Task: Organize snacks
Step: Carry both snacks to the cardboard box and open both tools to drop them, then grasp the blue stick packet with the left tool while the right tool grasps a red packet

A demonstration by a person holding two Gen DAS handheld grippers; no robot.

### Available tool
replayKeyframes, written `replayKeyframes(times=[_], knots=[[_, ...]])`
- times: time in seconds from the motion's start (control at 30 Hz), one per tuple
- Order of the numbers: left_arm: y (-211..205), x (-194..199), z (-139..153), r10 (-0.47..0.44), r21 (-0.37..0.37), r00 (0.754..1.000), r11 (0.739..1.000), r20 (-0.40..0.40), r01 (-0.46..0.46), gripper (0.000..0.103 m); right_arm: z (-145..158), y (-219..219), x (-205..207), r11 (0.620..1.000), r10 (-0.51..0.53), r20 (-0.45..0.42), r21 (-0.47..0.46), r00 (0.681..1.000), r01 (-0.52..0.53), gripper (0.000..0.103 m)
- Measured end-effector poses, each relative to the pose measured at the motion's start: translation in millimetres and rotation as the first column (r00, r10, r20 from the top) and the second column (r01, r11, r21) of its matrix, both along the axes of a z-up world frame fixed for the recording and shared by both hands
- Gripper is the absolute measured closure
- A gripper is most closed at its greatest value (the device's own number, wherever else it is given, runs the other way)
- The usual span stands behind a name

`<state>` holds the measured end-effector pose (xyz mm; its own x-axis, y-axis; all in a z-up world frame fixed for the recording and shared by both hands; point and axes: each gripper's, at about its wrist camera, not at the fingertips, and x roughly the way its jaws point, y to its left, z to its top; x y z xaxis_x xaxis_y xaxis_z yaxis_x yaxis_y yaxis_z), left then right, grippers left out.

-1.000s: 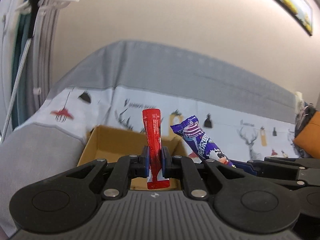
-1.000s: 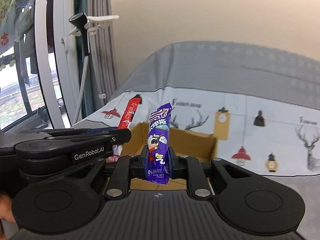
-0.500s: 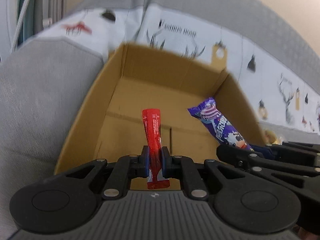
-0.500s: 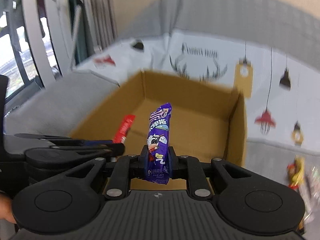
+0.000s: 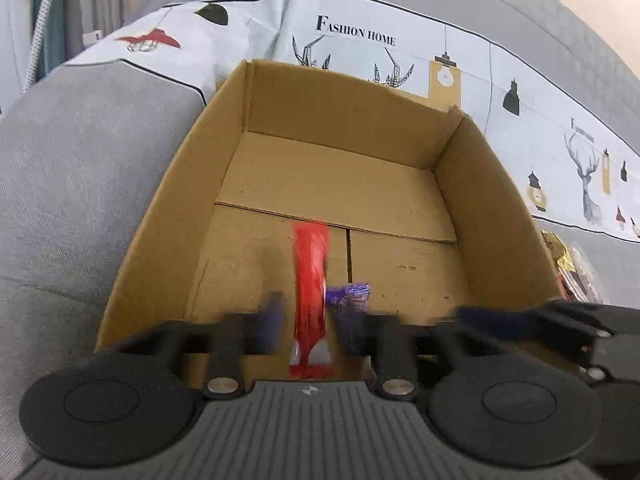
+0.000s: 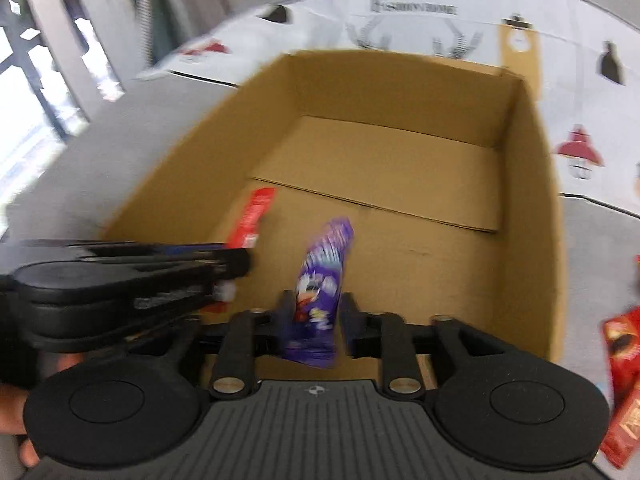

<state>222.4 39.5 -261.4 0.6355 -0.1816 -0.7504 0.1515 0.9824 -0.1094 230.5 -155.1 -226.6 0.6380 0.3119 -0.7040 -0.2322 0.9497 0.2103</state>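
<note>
Over the open cardboard box [image 5: 496, 184], which sits on a grey sofa seat [image 5: 80, 152] draped with a printed cover [image 5: 248, 32], both hand-held grippers hang side by side. The left hand-held gripper [image 5: 306, 322] has its fingers spread apart, and the red stick packet [image 5: 310, 292] stands blurred in the gap between them, seemingly loose and dropping toward the box floor. The right hand-held gripper [image 6: 314, 312] looks parted too, with the purple snack bar [image 6: 320, 288] smeared between its fingers; whether it is gripped or falling I cannot tell for sure. The risk, as I judge it, lies near the front edge: both snacks are close to the near wall, so either could catch on the rim, on a finger, or on the neighbouring gripper and tip outside. More snacks lie on the sofa beside the box [image 6: 624, 344], not yet sorted.
</note>
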Motion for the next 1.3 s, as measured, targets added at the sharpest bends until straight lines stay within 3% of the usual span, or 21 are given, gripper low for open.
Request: replayKeyframes(times=[0.03, 0.1, 0.27, 0.4, 0.5, 0.57, 0.6, 0.63, 0.67, 0.7, 0.77, 0.83, 0.97, 1.07, 1.2, 1.3], knots=[[-2.0, -4.7, 6.0, 0.005, 0.001, 1.0, 1.0, 0.022, -0.005, 0.01, 6.0, -3.4, -8.7, 1.0, 0.001, 0.039, -0.006, 0.999, -0.001, 0.016], [-12.9, -17.8, 20.8, -0.012, 0.022, 0.997, 1.0, 0.077, 0.01, 0.01, 19.0, -16.6, -24.5, 1.0, -0.001, 0.096, 0.024, 0.995, -0.002, 0.015], [-58.9, -46.9, 50.8, -0.092, 0.037, 0.988, 0.995, 0.122, 0.088, 0.009, 42.0, -63.9, -68.8, 0.999, -0.038, 0.187, 0.034, 0.982, 0.032, 0.014], [-107.4, -79.3, 63.2, -0.168, 0.05, 0.97, 0.986, 0.176, 0.161, 0.009, 50.4, -124.5, -114.2, 0.988, -0.151, 0.248, 0.05, 0.957, 0.143, 0.013], [-143.6, -100.1, 60.0, -0.23, 0.018, 0.954, 0.973, 0.191, 0.23, 0.009, 40.4, -176.7, -142.6, 0.967, -0.255, 0.265, 0.087, 0.93, 0.24, 0.006], [-169.3, -110.2, 52.7, -0.28, 0.022, 0.941, 0.959, 0.19, 0.281, 0.009, 27.8, -208.8, -159.7, 0.944, -0.329, 0.248, 0.093, 0.911, 0.315, 0.006], [-184.8, -114.6, 46.6, -0.318, 0.036, 0.93, 0.948, 0.185, 0.317, 0.012, 21.5, -221.9, -165.7, 0.934, -0.358, 0.236, 0.094, 0.903, 0.345, 0.009], [-200.9, -118.3, 39.1, -0.363, 0.054, 0.915, 0.932, 0.177, 0.36, 0.021, 15.0, -234.1, -171.2, 0.922, -0.386, 0.223, 0.093, 0.895, 0.375, 0.012], [-213.2, -119.9, 31.4, -0.398, 0.069, 0.902, 0.917, 0.167, 0.392, 0.027, 6.1, -247.7, -176.6, 0.912, -0.411, 0.205, 0.092, 0.888, 0.401, 0.024], [-227.4, -120.3, 21.7, -0.436, 0.08, 0.889, 0.9, 0.14, 0.428, 0.038, -1.9, -259.2, -178.4, 0.905, -0.426, 0.18, 0.091, 0.887, 0.416, 0.044], [-248.3, -116.5, 1.8, -0.487, 0.063, 0.869, 0.873, 0.088, 0.483, 0.049, -19.2, -274.9, -180.5, 0.891, -0.453, 0.125, 0.09, 0.883, 0.445, 0.063], [-264.6, -106.1, -21.2, -0.511, 0.058, 0.859, 0.859, 0.042, 0.508, 0.055, -30.2, -286.2, -178.9, 0.885, -0.464, 0.103, 0.091, 0.88, 0.456, 0.066], [-281.6, -71.7, -73.0, -0.473, 0.02, 0.873, 0.878, -0.12, 0.478, 0.066, -43.9, -296.6, -164.8, 0.889, -0.45, 0.065, 0.126, 0.891, 0.44, 0.067], [-279.9, -53.2, -101.5, -0.46, -0.046, 0.859, 0.886, -0.224, 0.462, 0.069, -58.9, -297.0, -144.1, 0.891, -0.429, 0.0, 0.167, 0.903, 0.423, 0.067], [-273.6, -48.0, -107.5, -0.486, -0.054, 0.851, 0.872, -0.197, 0.486, 0.079, -80.4, -292.6, -114.7, 0.882, -0.416, -0.084, 0.205, 0.906, 0.424, 0.067], [-271.3, -44.1, -109.4, -0.484, -0.065, 0.855, 0.874, -0.183, 0.481, 0.08, -97.3, -288.5, -97.9, 0.876, -0.406, -0.156, 0.212, 0.9, 0.432, 0.066]])
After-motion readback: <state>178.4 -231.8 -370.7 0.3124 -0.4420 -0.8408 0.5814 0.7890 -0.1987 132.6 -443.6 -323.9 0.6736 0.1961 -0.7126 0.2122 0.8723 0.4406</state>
